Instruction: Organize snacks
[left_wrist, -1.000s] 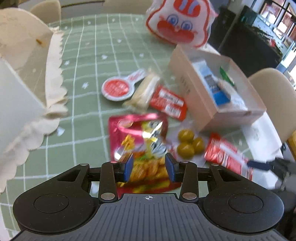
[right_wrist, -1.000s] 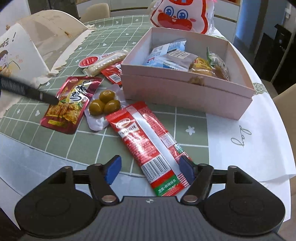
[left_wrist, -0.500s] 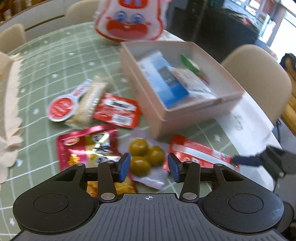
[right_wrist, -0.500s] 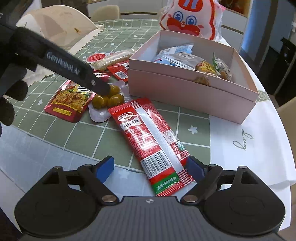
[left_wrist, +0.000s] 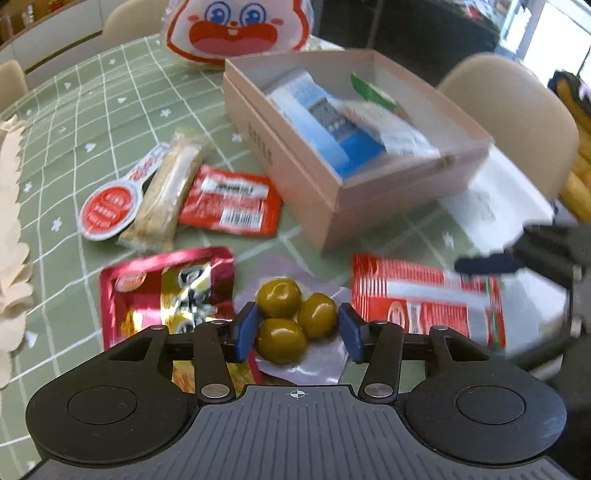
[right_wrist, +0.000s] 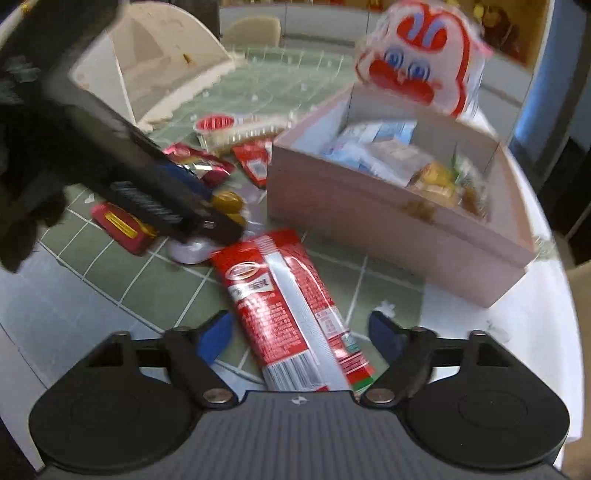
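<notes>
On the green checked tablecloth, a clear pack of three green olives (left_wrist: 291, 317) lies between the blue pads of my left gripper (left_wrist: 297, 330). Its jaws are opening and the pads stand beside the pack without squeezing it. A long red snack packet (right_wrist: 288, 306) lies lengthwise between the pads of my right gripper (right_wrist: 299, 334). Those jaws are closing, with a gap left on each side of the packet. The pink box (left_wrist: 332, 192), also seen from the right wrist (right_wrist: 369, 229), holds several snacks. The left gripper's fingers (right_wrist: 147, 184) reach over the olives in the right wrist view.
Left of the olives lie a red foil pack (left_wrist: 159, 291), a small red sachet (left_wrist: 231, 201), a pale bar (left_wrist: 166, 192) and a round red-label pack (left_wrist: 107, 212). A rabbit-face bag (left_wrist: 236, 29) stands behind the box. A white scalloped box (right_wrist: 166, 62) stands far left, chairs surround the table.
My left gripper slid right from over the red foil pack to the olives and its jaws widened. The right gripper rolled a little and its jaws narrowed around the long red packet.
</notes>
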